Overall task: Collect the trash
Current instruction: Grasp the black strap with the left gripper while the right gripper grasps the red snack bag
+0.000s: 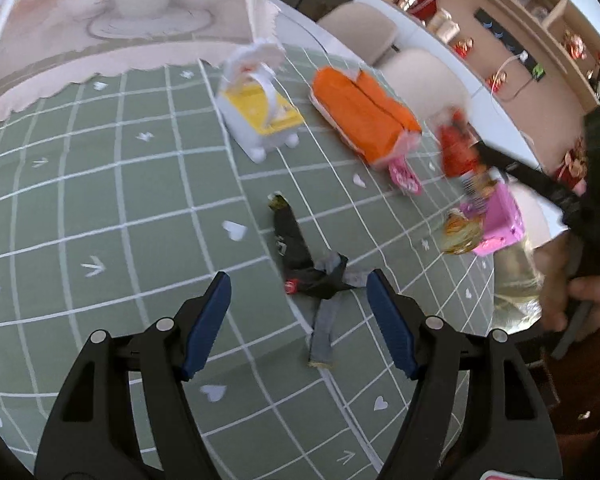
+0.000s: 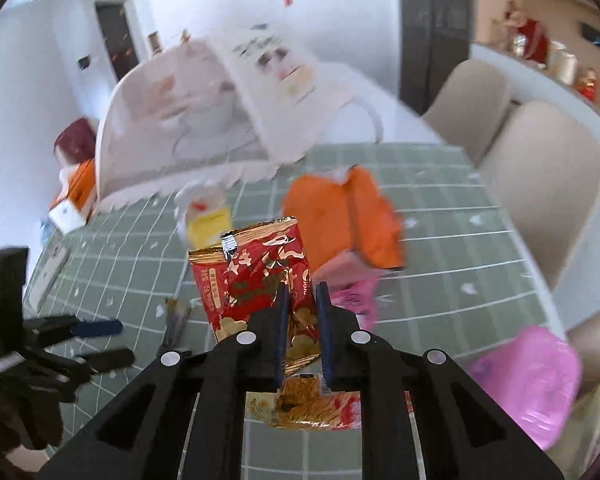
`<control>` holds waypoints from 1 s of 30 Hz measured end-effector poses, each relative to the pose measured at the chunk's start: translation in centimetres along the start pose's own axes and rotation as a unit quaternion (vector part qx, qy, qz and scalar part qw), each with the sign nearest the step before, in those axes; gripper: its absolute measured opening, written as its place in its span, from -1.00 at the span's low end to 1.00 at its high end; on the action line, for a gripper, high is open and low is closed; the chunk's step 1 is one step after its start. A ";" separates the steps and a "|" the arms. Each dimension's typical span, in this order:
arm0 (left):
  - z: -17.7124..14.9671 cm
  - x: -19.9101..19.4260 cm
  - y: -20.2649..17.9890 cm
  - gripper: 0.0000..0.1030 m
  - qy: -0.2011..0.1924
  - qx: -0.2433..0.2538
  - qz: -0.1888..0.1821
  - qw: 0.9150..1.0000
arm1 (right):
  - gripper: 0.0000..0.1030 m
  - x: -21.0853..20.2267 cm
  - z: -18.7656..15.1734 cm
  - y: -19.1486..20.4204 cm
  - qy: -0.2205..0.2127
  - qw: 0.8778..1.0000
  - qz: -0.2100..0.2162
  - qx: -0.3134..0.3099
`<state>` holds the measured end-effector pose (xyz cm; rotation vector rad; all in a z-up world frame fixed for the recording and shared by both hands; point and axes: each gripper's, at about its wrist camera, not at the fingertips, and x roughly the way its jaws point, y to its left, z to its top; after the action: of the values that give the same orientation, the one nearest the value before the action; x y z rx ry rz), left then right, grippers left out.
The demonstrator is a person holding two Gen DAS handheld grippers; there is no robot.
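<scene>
With the right gripper (image 2: pixel 302 312) fingers clamped on the red wrapper (image 2: pixel 260 276) above the surface (image 1: pixel 100 208), and the left gripper (image 1: pixel 300 320) fingers apart over the black wrapper (image 1: pixel 300 256), the thin foil could slip free.

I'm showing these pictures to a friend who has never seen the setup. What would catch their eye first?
Probably the shiny red-and-gold foil snack wrapper, pinched in the right gripper above the green checked tablecloth. Next, the bright orange packet lying mid-table beside a yellow-and-white carton, and the left gripper open over a crumpled black wrapper.
</scene>
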<state>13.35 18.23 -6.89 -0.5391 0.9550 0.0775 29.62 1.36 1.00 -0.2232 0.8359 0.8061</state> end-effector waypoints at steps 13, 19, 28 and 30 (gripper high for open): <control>0.7 3.6 -2.7 -0.22 0.019 0.024 0.055 0.998 | -0.71 -5.4 1.5 -2.1 -0.073 0.997 -0.020 0.033; 0.7 3.1 -2.9 -0.40 0.010 0.021 0.031 0.999 | -0.71 -6.7 -0.1 -3.7 -0.073 0.995 -0.041 0.053; 2.5 -0.3 -4.1 -0.42 -0.040 0.036 0.022 0.998 | -0.71 -7.4 -2.9 -5.2 -0.062 0.993 -0.055 0.078; 3.0 -1.1 -4.8 -0.42 -0.051 0.045 0.025 0.997 | -0.71 -7.7 -3.1 -5.2 -0.065 0.993 -0.055 0.079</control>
<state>16.38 15.62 -2.70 -0.4245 0.8682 0.1049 28.47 -7.92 3.92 -0.0746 0.7536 0.6401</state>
